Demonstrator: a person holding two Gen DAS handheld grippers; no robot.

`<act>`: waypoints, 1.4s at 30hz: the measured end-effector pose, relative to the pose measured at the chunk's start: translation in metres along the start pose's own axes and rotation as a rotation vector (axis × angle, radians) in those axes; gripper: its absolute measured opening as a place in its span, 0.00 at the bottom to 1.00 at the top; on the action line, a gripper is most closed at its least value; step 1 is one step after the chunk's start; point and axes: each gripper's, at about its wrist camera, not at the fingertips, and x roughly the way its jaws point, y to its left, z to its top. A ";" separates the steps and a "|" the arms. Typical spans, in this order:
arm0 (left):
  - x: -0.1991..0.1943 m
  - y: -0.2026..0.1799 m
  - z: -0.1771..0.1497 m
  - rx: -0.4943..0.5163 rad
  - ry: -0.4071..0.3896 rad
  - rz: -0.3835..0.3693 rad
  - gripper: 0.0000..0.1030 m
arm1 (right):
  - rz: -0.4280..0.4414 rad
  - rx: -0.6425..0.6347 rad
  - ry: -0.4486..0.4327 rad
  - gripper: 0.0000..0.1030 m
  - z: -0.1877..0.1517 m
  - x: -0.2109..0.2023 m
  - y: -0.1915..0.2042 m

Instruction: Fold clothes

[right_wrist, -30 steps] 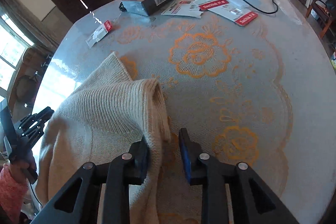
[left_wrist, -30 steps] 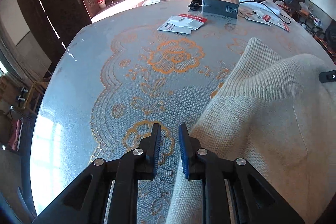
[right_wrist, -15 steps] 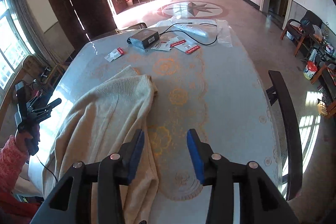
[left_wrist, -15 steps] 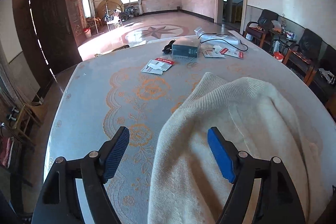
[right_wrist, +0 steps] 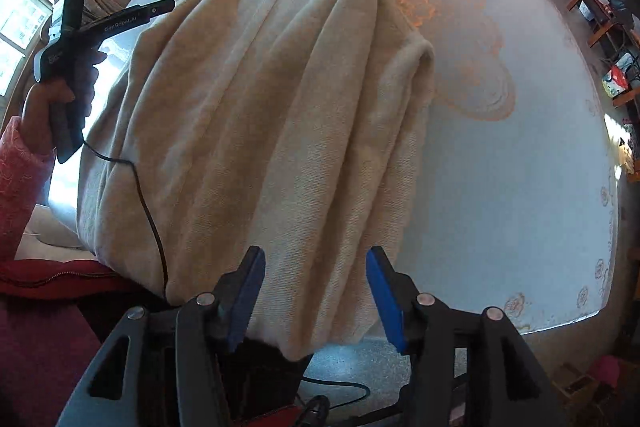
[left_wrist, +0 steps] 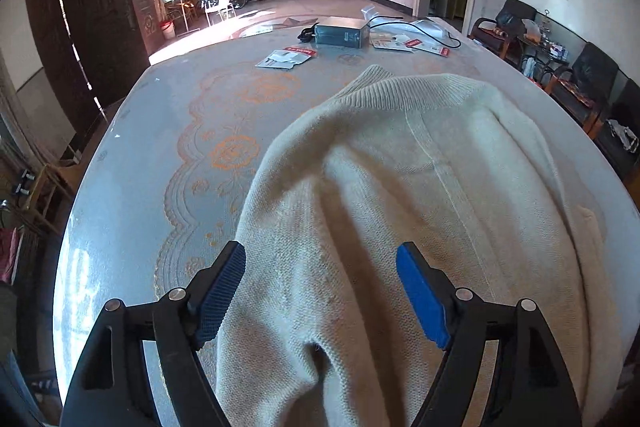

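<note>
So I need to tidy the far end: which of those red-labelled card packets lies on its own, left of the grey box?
The packet nearest the sweater's collar, left of the grey box; the others cluster right of the box, by the black cable.

The left black two-finger tool with blue pads (left_wrist: 320, 295) fills the 6 o'clock part of its own wrist view, jaws spread wide, nothing pinched between them. Seen from the right wrist, it sits at 9 o'clock, gripped by a hand (right_wrist: 60, 99) in a pink knitted sleeve (right_wrist: 20, 171). The right black tool with blue pads (right_wrist: 316, 293) also stands at 6 o'clock, jaws parted and gripping nothing.
</note>
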 end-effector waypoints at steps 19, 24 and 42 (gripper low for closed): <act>0.012 -0.009 -0.040 0.028 0.046 0.024 0.77 | -0.284 -0.061 -0.043 0.09 0.009 -0.009 -0.026; 0.013 -0.006 -0.041 0.016 0.049 0.053 0.77 | -0.484 0.088 -0.110 0.09 0.047 -0.067 -0.142; 0.020 -0.015 -0.049 -0.098 0.104 0.202 0.77 | -0.567 0.365 0.088 0.26 0.151 -0.023 -0.418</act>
